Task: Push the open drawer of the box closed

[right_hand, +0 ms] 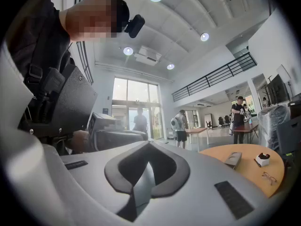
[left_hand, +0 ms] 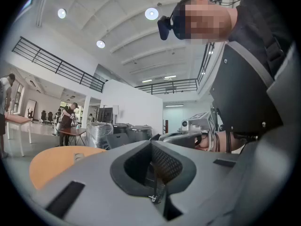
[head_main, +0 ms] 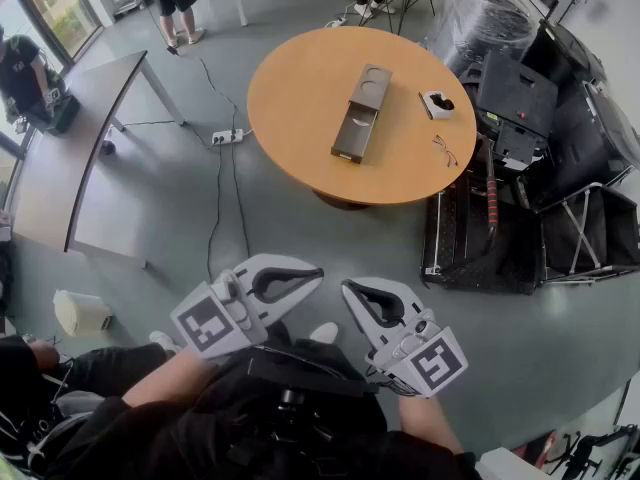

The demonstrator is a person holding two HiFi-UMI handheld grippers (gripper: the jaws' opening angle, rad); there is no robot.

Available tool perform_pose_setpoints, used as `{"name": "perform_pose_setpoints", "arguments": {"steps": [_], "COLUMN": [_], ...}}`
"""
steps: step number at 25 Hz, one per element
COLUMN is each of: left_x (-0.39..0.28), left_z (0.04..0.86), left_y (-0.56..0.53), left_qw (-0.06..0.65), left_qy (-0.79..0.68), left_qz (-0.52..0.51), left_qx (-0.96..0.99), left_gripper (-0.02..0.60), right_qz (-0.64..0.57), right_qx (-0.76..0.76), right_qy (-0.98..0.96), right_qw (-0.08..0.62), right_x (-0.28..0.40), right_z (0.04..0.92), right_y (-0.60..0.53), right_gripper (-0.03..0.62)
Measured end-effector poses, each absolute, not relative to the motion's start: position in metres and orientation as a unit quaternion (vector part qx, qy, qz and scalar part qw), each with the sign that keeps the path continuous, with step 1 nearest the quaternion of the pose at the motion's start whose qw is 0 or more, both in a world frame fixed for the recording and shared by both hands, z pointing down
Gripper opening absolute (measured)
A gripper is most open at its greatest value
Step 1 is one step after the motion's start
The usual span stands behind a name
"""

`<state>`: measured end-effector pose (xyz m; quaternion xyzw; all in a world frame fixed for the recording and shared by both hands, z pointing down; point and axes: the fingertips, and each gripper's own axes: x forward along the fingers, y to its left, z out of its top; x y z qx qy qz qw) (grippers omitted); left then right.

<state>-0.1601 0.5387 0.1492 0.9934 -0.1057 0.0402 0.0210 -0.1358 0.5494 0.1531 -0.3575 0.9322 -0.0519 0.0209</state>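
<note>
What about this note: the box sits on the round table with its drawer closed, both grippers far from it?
One error. The head view shows the box on the round table with its drawer pulled open, not closed. The left gripper and right gripper are indeed far from it.

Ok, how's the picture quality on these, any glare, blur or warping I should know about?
Head view: evenly lit with soft shadows, the table and box are sharp, and straight lines bow toward the edges. Left gripper view: black fisheye corners, and the ceiling lights flare white. Right gripper view: same dark rim, and the windows are washed out.
</note>
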Motion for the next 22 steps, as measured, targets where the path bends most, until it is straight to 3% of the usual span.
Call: {"name": "perform_pose_setpoints", "arguments": {"steps": [12, 22], "left_x": [-0.165, -0.186], "left_z": [0.148, 0.145], "left_y": [0.518, 0.438], "left_qw": [0.021, 0.005], "left_qy": [-0.112, -0.084], "left_qz": [0.045, 0.04], "left_qx": [0.992, 0.996], "left_gripper": [0.029, 0.031], "right_qz": [-0.04, -0.039], "right_qx": [-0.377, -0.407], "right_qy": [0.925, 0.913], "right_qw": [0.036, 0.018], "right_x": [-0.131, -0.152], "right_z": [0.148, 0.147], "right_y": [0.523, 0.445], "right_gripper": [0.023, 0.023]}}
